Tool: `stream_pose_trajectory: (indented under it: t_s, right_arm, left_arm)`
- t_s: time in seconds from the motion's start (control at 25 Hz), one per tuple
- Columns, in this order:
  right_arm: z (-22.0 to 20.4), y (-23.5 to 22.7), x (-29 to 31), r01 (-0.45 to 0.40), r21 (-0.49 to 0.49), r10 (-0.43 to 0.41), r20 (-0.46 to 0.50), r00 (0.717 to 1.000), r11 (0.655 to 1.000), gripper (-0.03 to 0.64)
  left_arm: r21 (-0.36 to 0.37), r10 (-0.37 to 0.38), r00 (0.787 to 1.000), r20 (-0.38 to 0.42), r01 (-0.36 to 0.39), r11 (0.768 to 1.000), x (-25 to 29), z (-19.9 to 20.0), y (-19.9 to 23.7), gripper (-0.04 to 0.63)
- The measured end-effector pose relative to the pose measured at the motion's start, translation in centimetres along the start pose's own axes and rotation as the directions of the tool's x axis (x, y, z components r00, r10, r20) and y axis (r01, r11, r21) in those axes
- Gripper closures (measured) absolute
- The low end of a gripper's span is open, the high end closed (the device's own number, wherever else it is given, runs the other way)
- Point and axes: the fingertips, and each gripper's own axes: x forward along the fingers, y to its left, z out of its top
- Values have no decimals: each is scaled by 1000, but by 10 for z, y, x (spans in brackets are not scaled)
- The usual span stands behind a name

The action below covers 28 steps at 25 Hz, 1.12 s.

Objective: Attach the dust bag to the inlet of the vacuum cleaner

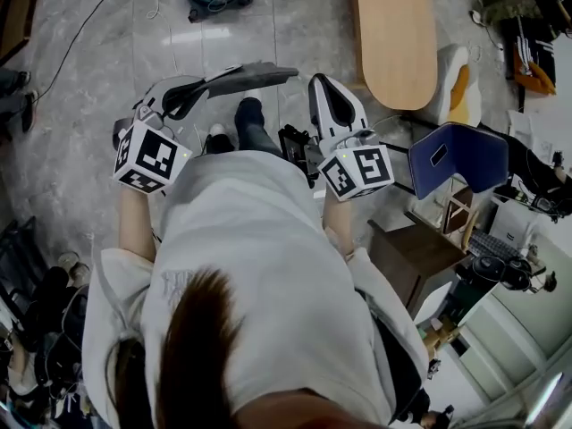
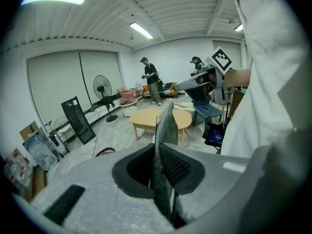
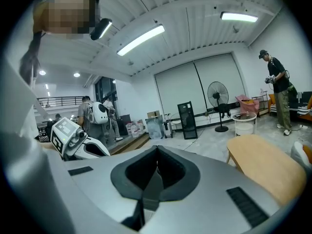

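I am gripping the grey dust bag (image 1: pixel 246 76) in the left gripper (image 1: pixel 192 92). The jaws are pinching it edge-on, and the bag is sticking out past their tips and across toward the right gripper (image 1: pixel 326 92). That one is sitting closed and empty just beside the left. A wooden table (image 1: pixel 393 34) is lying ahead of it.

pale marbled floor (image 1: pixel 89 105), low oval wooden table (image 1: pixel 393 34) near a blue chair (image 1: pixel 465 155); standing fan (image 3: pixel 218 92) by white wall panels, strip lights (image 3: pixel 141 39) under ribbed ceiling (image 2: pixel 185 9).
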Motion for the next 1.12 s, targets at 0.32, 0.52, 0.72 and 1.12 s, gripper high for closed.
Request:
stream_pose_trajectory:
  t_s: [0.32, 0.52, 0.72, 1.12]
  right_arm:
    - [35, -56, 54, -101, -16, 102, 4, 995, 995, 615]
    - [46, -91, 76, -149, -18, 149, 4, 989, 989, 615]
    - [45, -124, 93, -136, -10, 136, -11, 991, 991, 615]
    - [48, -168, 95, -67, 35, 68, -28, 997, 997, 615]
  left_arm:
    - [-53, 81, 997, 8, -81, 995, 52, 35, 45, 555]
    - [-78, 154, 988, 6, -154, 985, 78, 53, 70, 555]
    - [-79, 210, 978, 1, -209, 975, 99, 60, 95, 555]
    - [-74, 198, 980, -7, -198, 977, 122, 80, 112, 555]
